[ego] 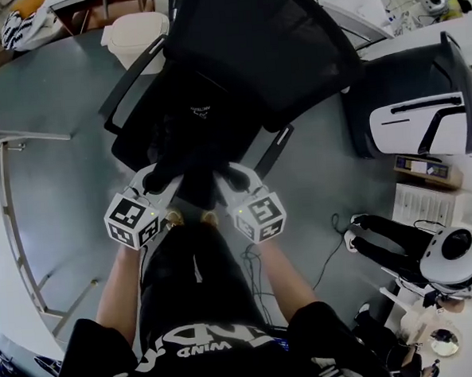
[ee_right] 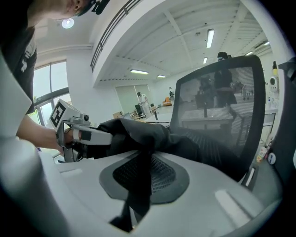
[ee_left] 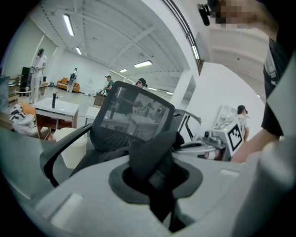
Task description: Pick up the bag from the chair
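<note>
On the seat of the black mesh-backed office chair [ego: 267, 46], toward the front edge nearest me, lies the soft black fabric bag [ego: 192, 142]. My left gripper [ego: 159, 183] and right gripper [ego: 232, 178] sit side by side at that edge, both on the bag's near end.

Left gripper: jaws pressed together on a fold of the black cloth, which stands up between them and drapes over in front. Right gripper: jaws likewise pinching a narrow black band of the bag. Strap or seam, I cannot tell.

Handling, my judgement: limp and creased, with no frame. Lifted by two holds, it should sag and swing between them. Weight unknown. Woven cloth should not slip if the bite is deep. A strap or thick seam is a safer hold than a thin skin of fabric.

Head view: black on black, so the bag's outline is lost against the seat, but both grippers' placement is plain. Gripper views: each shows its own pinch, the other gripper alongside, and the cloth bunched between the two.
</note>
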Demonstrator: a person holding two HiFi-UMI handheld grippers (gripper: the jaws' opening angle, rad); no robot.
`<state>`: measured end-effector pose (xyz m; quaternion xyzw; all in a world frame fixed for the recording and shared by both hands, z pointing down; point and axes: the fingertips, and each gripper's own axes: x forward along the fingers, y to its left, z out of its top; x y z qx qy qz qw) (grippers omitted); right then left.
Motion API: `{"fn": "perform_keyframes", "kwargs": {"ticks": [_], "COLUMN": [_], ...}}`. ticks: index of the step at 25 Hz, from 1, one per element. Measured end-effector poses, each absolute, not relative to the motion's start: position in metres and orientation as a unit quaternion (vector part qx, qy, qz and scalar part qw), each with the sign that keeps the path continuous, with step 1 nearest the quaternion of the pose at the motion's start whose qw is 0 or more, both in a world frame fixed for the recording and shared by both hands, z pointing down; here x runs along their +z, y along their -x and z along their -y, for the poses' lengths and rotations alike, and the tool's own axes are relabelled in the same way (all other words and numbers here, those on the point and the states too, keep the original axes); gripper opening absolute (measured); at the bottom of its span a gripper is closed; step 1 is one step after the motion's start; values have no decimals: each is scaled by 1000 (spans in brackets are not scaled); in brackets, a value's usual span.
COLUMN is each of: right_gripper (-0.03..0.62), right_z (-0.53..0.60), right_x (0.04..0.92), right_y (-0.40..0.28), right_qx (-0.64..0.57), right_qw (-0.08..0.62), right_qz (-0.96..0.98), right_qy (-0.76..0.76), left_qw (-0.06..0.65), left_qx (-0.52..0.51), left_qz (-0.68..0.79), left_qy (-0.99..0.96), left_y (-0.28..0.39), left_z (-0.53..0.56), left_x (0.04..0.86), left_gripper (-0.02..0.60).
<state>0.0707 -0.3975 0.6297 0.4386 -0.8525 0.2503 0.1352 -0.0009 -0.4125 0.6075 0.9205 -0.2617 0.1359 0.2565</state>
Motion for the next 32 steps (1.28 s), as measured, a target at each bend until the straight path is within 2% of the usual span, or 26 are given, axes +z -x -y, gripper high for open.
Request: {"fn": "perform_keyframes", "kwargs": {"ticks": [9,16,21,32], "right_gripper": [28,28,28,28], "right_z": [370,321,292,258], "right_x": [558,500,462,445], "right_y": [-72,-63,-65,-69], "right_qx": [259,255,227,228], "right_qw": [107,98,83,69], "right_qz": [859,873,892,912], "right_qy": [-428,-404,-382,-334], "left_qw": [241,253,235,234], "left_qx": [130,113,90,75], "left_qz": [248,259,285,339], "left_qy": [-929,-925,-925,-908], "left_y": [-8,3,2,-4], "left_z": [389,333,298,251], "left_x": [518,458,420,398], "left_gripper": [64,63,63,63]}}
